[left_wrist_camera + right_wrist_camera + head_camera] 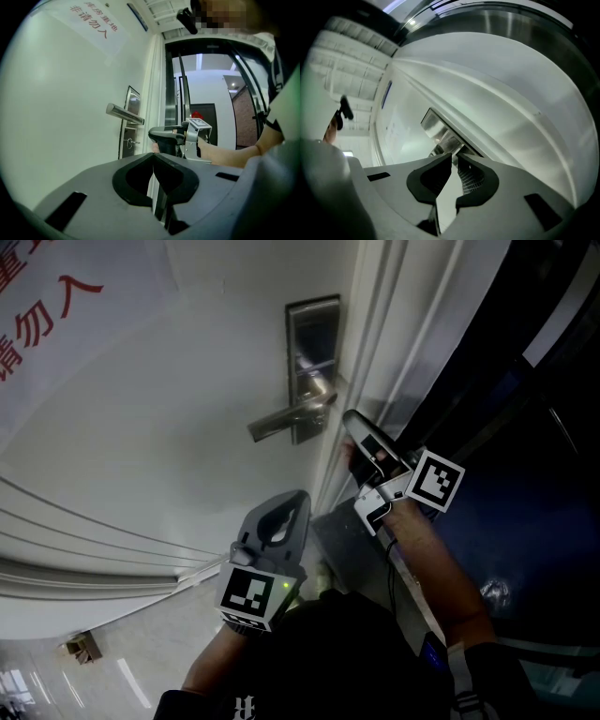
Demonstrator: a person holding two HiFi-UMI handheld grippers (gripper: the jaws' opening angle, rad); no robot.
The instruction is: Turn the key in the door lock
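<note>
A steel lock plate (314, 338) with a lever handle (281, 421) sits on the white door (169, 427). In the left gripper view a small key (133, 142) sticks out of the lock plate (131, 101) below the lever handle (123, 114). My right gripper (352, 420) is by the door's edge, just right of the lever and apart from the key, its jaws a narrow slit apart with nothing between them. Past its tips in the right gripper view (454, 154) shows the lock plate (435, 123). My left gripper (298, 500) hangs lower, away from the door, shut and empty.
The door frame (370, 352) runs beside the lock, with dark glass (525, 456) to its right. A sign with red characters (47, 306) hangs on the door at upper left. The right gripper (165, 136) and a forearm (229, 154) show in the left gripper view.
</note>
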